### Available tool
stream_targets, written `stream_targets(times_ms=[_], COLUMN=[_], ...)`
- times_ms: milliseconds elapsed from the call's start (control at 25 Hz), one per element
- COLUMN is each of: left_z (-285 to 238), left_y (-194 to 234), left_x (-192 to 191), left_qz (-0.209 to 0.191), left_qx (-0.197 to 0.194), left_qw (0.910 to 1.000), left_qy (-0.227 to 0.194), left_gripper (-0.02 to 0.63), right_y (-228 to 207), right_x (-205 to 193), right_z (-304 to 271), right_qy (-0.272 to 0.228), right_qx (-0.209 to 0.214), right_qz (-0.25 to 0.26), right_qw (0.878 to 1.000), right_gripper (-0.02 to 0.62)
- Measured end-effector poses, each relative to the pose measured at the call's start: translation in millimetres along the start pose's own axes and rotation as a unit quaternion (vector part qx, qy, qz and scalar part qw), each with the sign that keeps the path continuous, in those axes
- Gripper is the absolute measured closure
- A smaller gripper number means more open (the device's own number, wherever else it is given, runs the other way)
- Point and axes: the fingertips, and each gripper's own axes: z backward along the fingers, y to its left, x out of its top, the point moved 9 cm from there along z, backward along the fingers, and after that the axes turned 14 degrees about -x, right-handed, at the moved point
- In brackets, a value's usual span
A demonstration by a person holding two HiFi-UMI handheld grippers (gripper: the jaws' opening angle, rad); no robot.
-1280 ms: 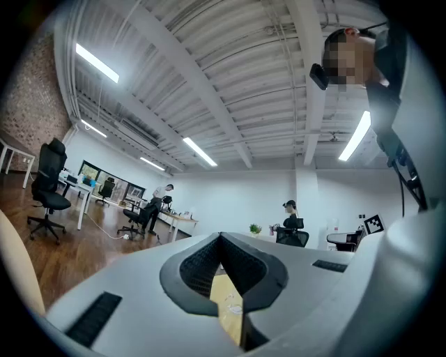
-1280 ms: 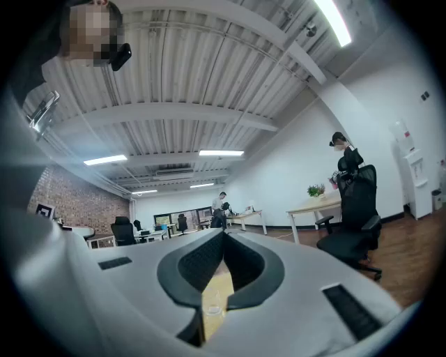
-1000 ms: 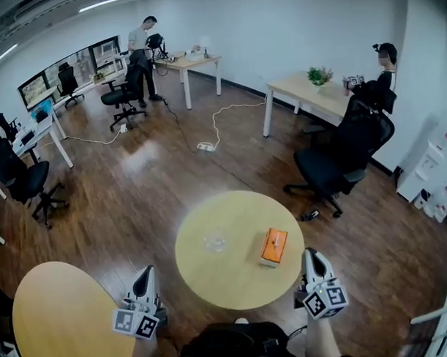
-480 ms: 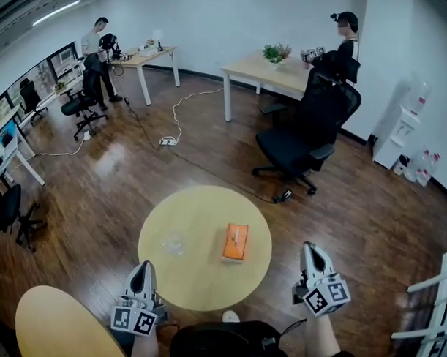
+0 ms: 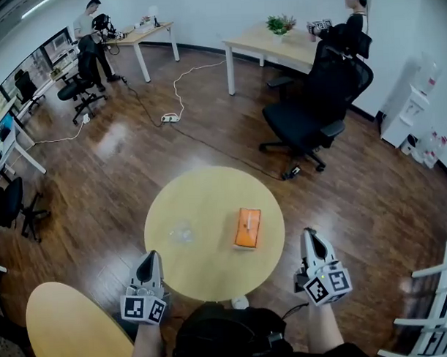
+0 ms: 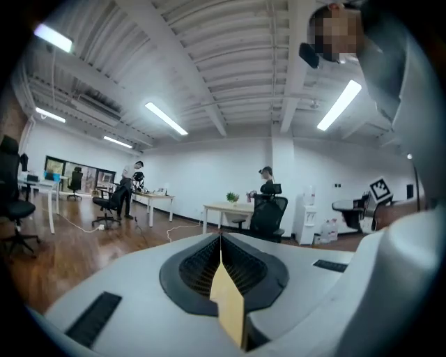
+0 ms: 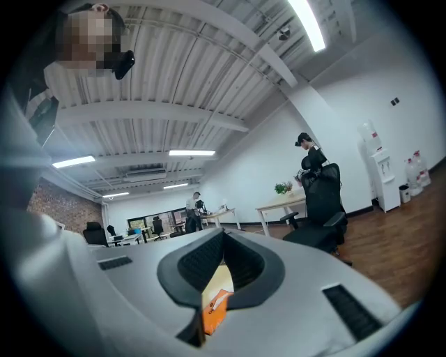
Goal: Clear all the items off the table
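We logged the flat orange rectangular box (image 5: 247,227) ahead-left of the right gripper (image 5: 311,237) (nearer one), long axis pointing away; it and the left gripper (image 5: 152,257) were closed, empty

The room is bright and evenly lit by ceiling strip lights (image 6: 166,118), which lay a pale glare patch on the wooden floor (image 5: 116,141); shadows are soft. All views bow strongly at the edges, and both gripper views have dark rounded corners. Up close, the left gripper (image 6: 221,244) and right gripper (image 7: 221,240) look blurred, while the far room stays fairly sharp.

Head view above table (image 5: 209,196); gripper views level, share chair (image 6: 268,215).
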Motion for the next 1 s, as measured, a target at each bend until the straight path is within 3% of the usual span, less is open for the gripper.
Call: stream_targets(times_ms=[120,240,360,520,720,1000], left_z=[-3.3,-8.6,-20.9,-40.6,-54.8,-76.1], left_y=[11.7,27.3,42.8,66.6,88.3,93.6], left_x=[-20.3,-41.8,-64.6,-112.1,-156.7,-177.8], left_qz=[-0.016,-0.009,-0.009,-0.011,0.002,-0.001], left_qx=[0.017,0.025,0.023,0.029,0.075,0.061], left_qw=[0.9992,0.9985,0.9969,0.9921,0.9889,0.9902], left_qy=[0.032,0.049,0.075,0.122,0.128,0.126], left_gripper=[0.606,0.515,0.512,0.455,0.45,0.475], right_y=[12.5,26.6,43.3,69.8,78.5,67.3], right_x=[-8.8,-18.8,-26.0,-42.7,-70.1,-84.8], right_z=[-7.1,-16.6,-24.4,-34.7,-35.8,-30.1], right_qy=[0.02,0.046,0.045,0.043,0.08,0.1], right_qx=[0.006,0.009,0.004,0.009,0.008,-0.029], right_qz=[0.016,0.024,0.027,0.023,0.043,0.041], right_qw=[1.0,0.999,0.999,0.999,0.996,0.994], right_gripper=[0.591,0.591,0.591,0.591,0.591,0.591])
